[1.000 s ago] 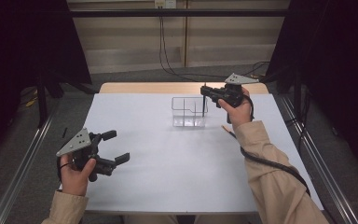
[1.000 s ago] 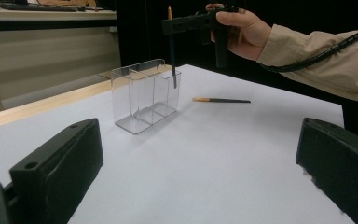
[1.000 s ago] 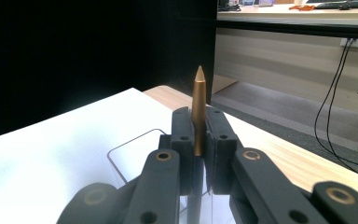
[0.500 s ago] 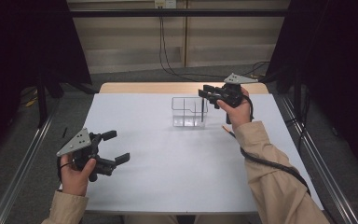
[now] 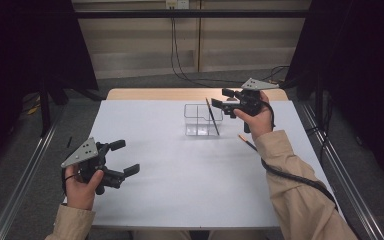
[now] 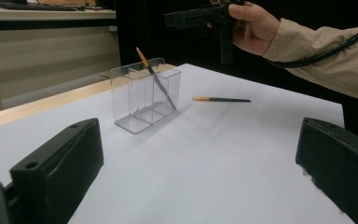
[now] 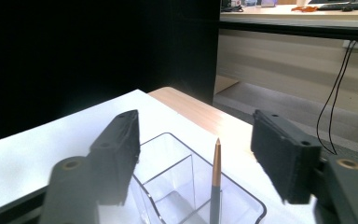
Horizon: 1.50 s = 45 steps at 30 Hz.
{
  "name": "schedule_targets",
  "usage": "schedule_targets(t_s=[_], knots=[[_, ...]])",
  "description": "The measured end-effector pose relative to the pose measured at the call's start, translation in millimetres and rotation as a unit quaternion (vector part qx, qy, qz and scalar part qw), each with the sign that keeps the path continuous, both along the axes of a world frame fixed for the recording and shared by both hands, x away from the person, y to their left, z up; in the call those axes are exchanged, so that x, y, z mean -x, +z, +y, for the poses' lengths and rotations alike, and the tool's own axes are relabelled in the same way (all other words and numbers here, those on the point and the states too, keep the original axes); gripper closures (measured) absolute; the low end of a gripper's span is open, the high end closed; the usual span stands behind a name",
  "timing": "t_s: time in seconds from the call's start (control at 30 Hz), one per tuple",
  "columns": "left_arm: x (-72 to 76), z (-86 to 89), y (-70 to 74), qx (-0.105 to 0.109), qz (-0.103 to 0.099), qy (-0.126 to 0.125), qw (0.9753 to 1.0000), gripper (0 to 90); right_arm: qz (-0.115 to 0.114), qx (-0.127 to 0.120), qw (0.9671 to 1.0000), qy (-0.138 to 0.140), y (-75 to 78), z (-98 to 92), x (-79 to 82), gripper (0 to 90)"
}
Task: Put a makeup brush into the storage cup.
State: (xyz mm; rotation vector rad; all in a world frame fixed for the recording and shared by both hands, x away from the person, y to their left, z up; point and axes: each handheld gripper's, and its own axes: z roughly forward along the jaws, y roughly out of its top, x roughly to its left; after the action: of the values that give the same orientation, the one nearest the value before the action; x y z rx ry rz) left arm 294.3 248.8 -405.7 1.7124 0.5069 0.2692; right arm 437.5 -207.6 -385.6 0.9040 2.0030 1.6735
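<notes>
Leaning tilted in the clear holder's point(image 5: 202, 120) right compartment: one pencil point(image 5: 212, 116). Lying on the bench point(image 5: 180, 175) just beside: another pencil point(image 6: 221, 99). Hovering above, fingers spread, gripping nothing: right gripper point(image 5: 219, 99). Resting well apart, fingers open: left gripper point(image 5: 125, 157).

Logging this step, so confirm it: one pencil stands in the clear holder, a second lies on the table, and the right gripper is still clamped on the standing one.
Not quite. The right gripper is not clamped on anything: in the right gripper view its jaws stand wide apart either side of the standing pencil. That pencil does lean in the clear holder, and the second pencil lies on the table.
</notes>
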Motion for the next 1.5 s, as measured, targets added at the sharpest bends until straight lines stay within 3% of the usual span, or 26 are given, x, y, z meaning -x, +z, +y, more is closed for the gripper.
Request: schedule_targets(t_s=[0.53, 0.93, 1.27, 1.5], knots=[[0.8, 0.8, 0.5, -0.001, -0.001, 0.003, 1.0000, 0.7, -0.007, 0.001, 1.0000, 0.001, 4.7, -3.5, 12.3, 16.7], [0.5, 1.2, 0.3, -0.001, -0.001, 0.006, 1.0000, 0.7, -0.005, -0.006, 1.0000, 0.000, 3.1, -12.1, 24.0, 13.0], [1.7, 1.5, -0.5, -0.001, -0.001, 0.007, 1.0000, 0.7, -0.010, -0.004, 0.9999, 0.010, 2.3, -20.8, 41.7, 11.0], [0.9, 1.7, -0.1, 0.001, -0.001, 0.009, 1.0000, 0.7, -0.013, -0.019, 0.9994, 0.028, 0.0, -29.4, 56.1, 7.7]])
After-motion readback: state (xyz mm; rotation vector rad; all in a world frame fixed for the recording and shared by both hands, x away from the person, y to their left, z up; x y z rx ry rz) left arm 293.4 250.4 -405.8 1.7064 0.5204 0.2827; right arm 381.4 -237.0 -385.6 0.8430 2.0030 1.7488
